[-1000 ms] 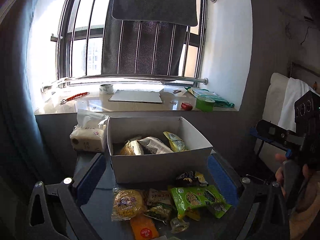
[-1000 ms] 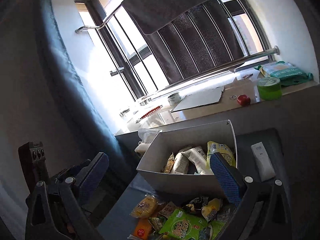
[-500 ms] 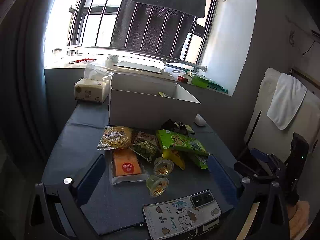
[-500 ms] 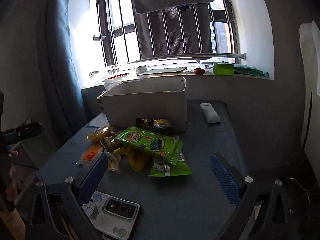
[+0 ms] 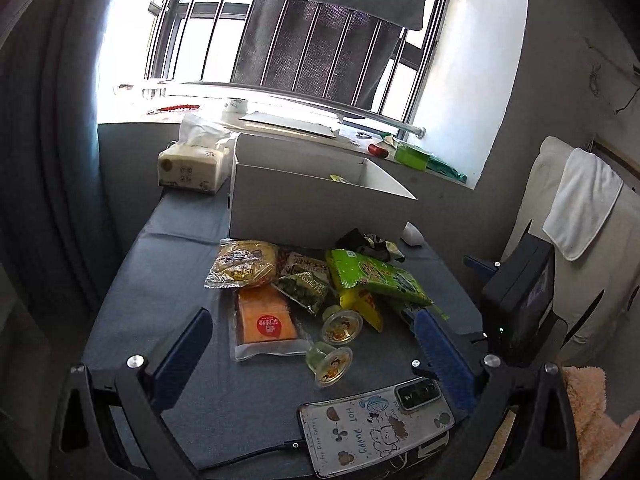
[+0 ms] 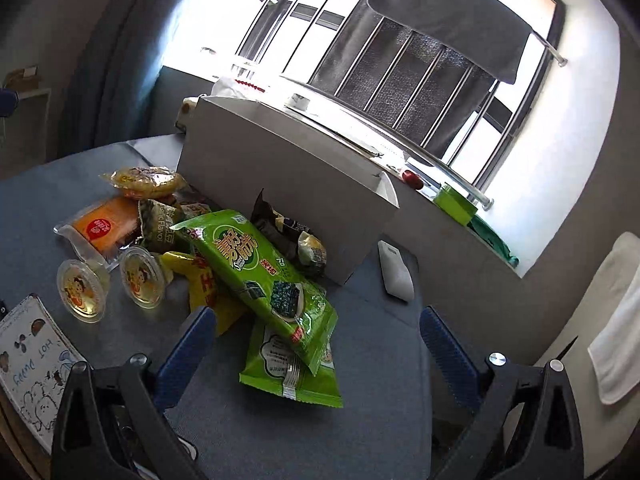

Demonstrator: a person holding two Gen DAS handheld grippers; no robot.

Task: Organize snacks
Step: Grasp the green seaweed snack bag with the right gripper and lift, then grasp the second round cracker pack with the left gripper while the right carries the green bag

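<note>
Loose snacks heaped on the blue-grey cloth tabletop [image 5: 168, 264], right against the near wall of the open white cardboard box [image 5: 288, 204] — presumably staged there so each packet has only a short lift over the wall. A yellow-green packet tip pokes above the box rim, so some sorting looks done already.

Nearest the box: a round yellow cake in clear wrap [image 5: 244, 262] and a crumpled dark wrapper [image 6: 280, 224]. Further out from the box: a flat orange slab in a clear pouch with a red sticker [image 5: 266, 320], a small dark-green printed sachet [image 5: 306, 288], and two clear jelly cups with cartoon lids [image 5: 330, 362]. Draped over the heap, a long bright-green seaweed snack bag [image 6: 260, 276], resting on a second green packet [image 6: 288, 368] and a yellow one [image 6: 204, 280].

Right gripper [image 6: 316, 344] low on the side of the heap away from the box, blue-padded jaws spread wide, empty, bracketing the tail of the seaweed bag — likely lined up for that topmost, easiest pick. Left gripper [image 5: 312, 344] also spread and empty, hovering over the jelly cups and the orange pouch.

Farthest from the box, a phone in a white cartoon-print case [image 5: 376, 428], cable attached, beside the cups — worth avoiding. Behind the box, a soft tissue pack [image 5: 192, 168].
</note>
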